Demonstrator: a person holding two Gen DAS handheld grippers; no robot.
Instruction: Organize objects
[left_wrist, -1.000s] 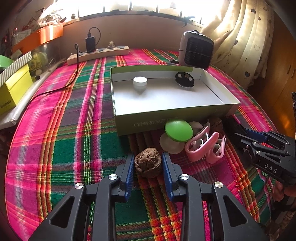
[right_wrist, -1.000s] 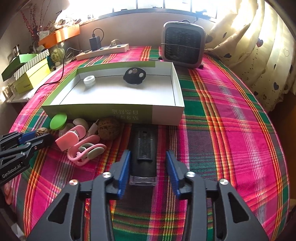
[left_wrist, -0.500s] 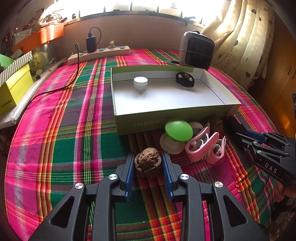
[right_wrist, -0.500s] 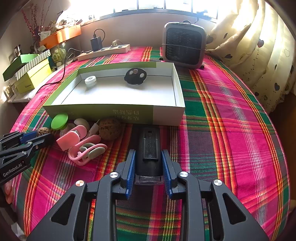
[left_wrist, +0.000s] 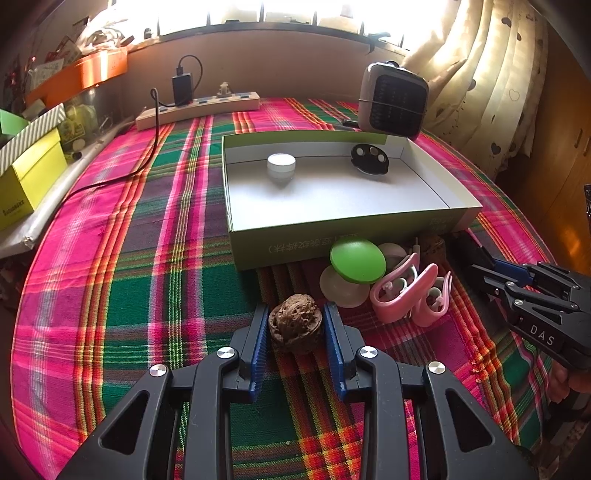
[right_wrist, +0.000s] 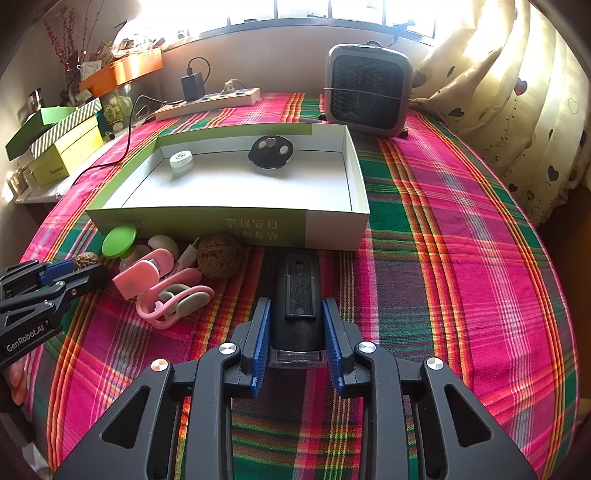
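Observation:
My left gripper (left_wrist: 294, 314) is shut on a brown wrinkled walnut (left_wrist: 293, 326) resting on the plaid cloth. My right gripper (right_wrist: 297, 308) is shut on a black flashlight-like device (right_wrist: 297, 295) lying in front of the box. The open green-and-white box (left_wrist: 332, 230) holds a white cap (left_wrist: 281, 164) and a black round piece (left_wrist: 369, 158). Between the grippers lie a green lid (left_wrist: 357, 260), pale discs (left_wrist: 341, 291), pink earphone-like clips (left_wrist: 410, 291) and a second walnut (right_wrist: 219, 256).
A small heater (right_wrist: 367, 90) stands behind the box at the right. A power strip with a charger (left_wrist: 197, 107) lies at the back. Yellow and green boxes (left_wrist: 27, 173) sit on a ledge at the left. Curtains hang at the right.
My right gripper has closed its fingers onto the black device and moved slightly forward. My left gripper has stayed shut on the walnut.

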